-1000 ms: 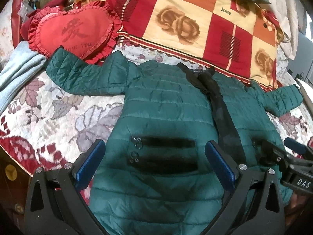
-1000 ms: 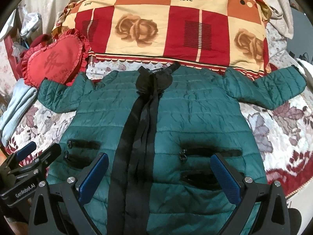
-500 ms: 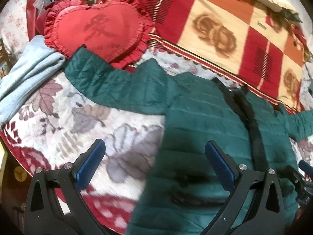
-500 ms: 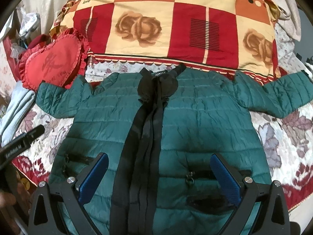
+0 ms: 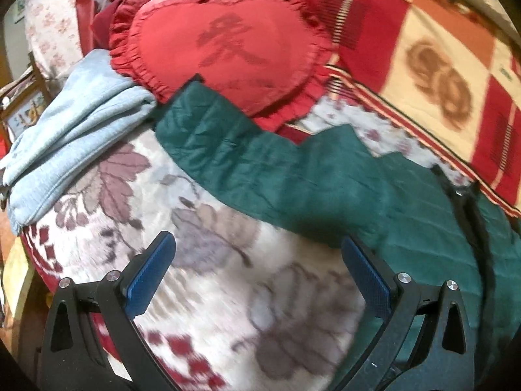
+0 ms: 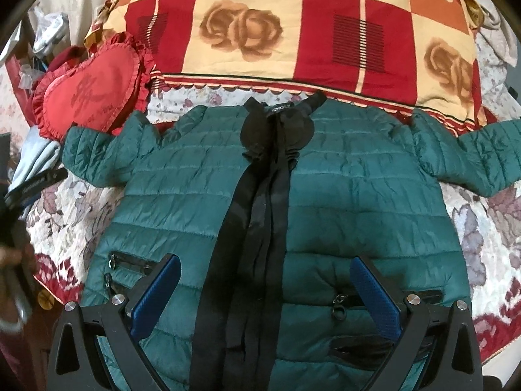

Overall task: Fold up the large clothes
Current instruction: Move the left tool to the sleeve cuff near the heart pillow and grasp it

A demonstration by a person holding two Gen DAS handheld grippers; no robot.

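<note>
Both sets of tongs are spread wide apart with nothing between the blue pads. The left gripper (image 5: 257, 275) hangs over the flowery bedspread (image 5: 202, 293), with its right finger just at the edge of the green jacket (image 6: 358, 202), below the armpit of the sleeve (image 5: 228, 153) that runs up to the left. That view is pretty blurry, so I can't tell if it's touching any fabric. The right gripper (image 6: 265, 288) sits over the lower front of the jacket, straddling the black strip (image 6: 257, 228) that runs down the middle, with zip pockets (image 6: 130, 265) on either side. The jacket is laid out flat, front up, on the bed, both sleeves stretched out sideways and the collar pointing at a big red and cream rose blanket (image 6: 293, 32). The end of the left sleeve overlaps a red heart cushion (image 5: 228, 45), and a light blue cloth (image 5: 71, 130) is bunched up beside it.
</note>
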